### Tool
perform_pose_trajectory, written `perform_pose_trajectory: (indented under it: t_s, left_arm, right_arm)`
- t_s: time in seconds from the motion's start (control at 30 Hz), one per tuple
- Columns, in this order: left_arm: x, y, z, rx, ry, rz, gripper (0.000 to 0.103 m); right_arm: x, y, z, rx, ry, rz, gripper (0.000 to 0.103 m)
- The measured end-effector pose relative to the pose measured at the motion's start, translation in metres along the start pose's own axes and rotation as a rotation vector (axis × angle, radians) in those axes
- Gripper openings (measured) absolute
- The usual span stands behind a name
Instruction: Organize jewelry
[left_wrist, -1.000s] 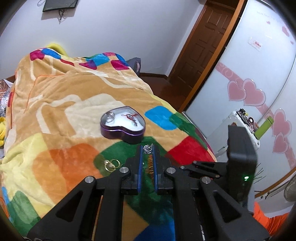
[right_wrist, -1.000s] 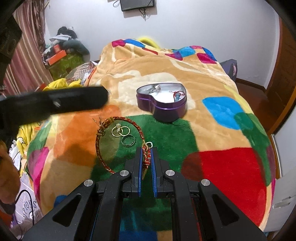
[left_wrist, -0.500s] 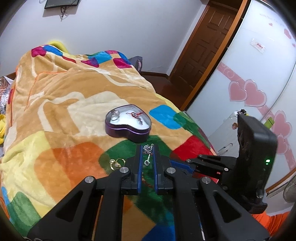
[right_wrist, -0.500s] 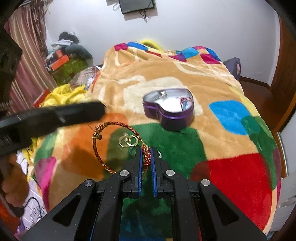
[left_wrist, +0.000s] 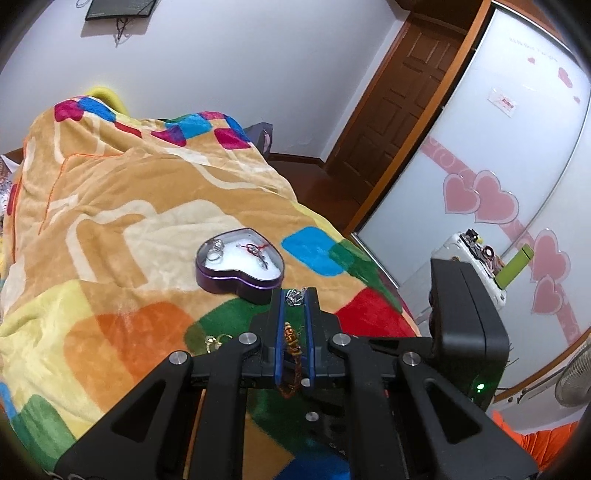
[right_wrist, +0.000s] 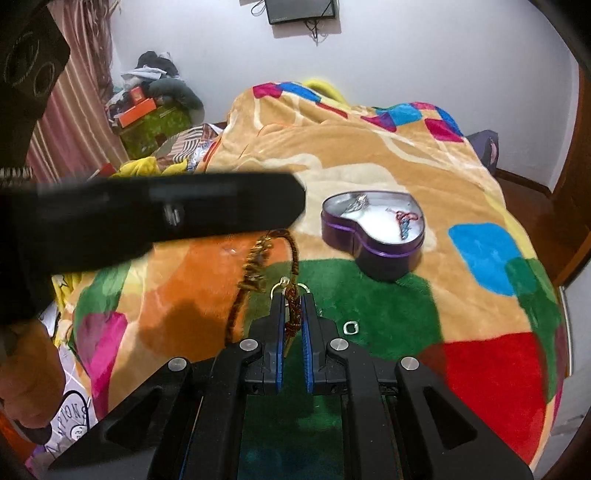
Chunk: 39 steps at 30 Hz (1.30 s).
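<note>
A purple heart-shaped tin (left_wrist: 240, 266) (right_wrist: 373, 236) lies open on the colourful blanket, with rings and a red-and-blue piece on its white lining. My left gripper (left_wrist: 294, 297) is shut on a small silver ornament (left_wrist: 294, 296) just in front of the tin. My right gripper (right_wrist: 293, 306) is shut on a red-gold braided bracelet (right_wrist: 255, 269), held above the blanket; part of the bracelet shows between the left fingers (left_wrist: 290, 339). Gold rings (left_wrist: 216, 339) (right_wrist: 280, 286) lie on the green patch. A small silver square ring (right_wrist: 351, 327) lies right of my right gripper.
The left gripper's black body (right_wrist: 147, 218) crosses the right wrist view. The right gripper's body (left_wrist: 461, 325) stands at right in the left wrist view. A wardrobe with pink hearts (left_wrist: 480, 199), a brown door (left_wrist: 391, 110) and clutter (right_wrist: 147, 107) surround the bed.
Both grippers have lifted. The bracelet has risen off the blanket in my right gripper and its loop now hangs narrow. The left gripper has moved closer across the right wrist view.
</note>
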<state>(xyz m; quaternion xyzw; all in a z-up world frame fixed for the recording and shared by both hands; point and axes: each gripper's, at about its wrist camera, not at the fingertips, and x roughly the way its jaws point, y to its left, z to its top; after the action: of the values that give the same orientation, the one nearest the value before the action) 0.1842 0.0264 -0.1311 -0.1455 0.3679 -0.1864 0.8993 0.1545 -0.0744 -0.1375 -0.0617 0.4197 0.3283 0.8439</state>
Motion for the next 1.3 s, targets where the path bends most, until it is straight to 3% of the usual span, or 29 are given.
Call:
perform_pose_trajectory:
  t_s: [0.4, 0.97, 1.3]
  left_arm:
    - [0.015, 0.021, 0.004, -0.018, 0.014, 0.056, 0.008]
    - [0.057, 0.031, 0.031, 0.054, 0.026, 0.155, 0.008]
    - [0.086, 0.042, 0.040, 0.085, 0.050, 0.202, 0.008]
  right_arm:
    - [-0.008, -0.027, 0.009, 0.083, -0.040, -0.020, 0.007]
    - [-0.018, -0.068, 0.039, 0.148, -0.140, -0.069, 0.007]
    - [-0.002, -0.084, 0.052, 0.159, -0.135, -0.076, 0.007]
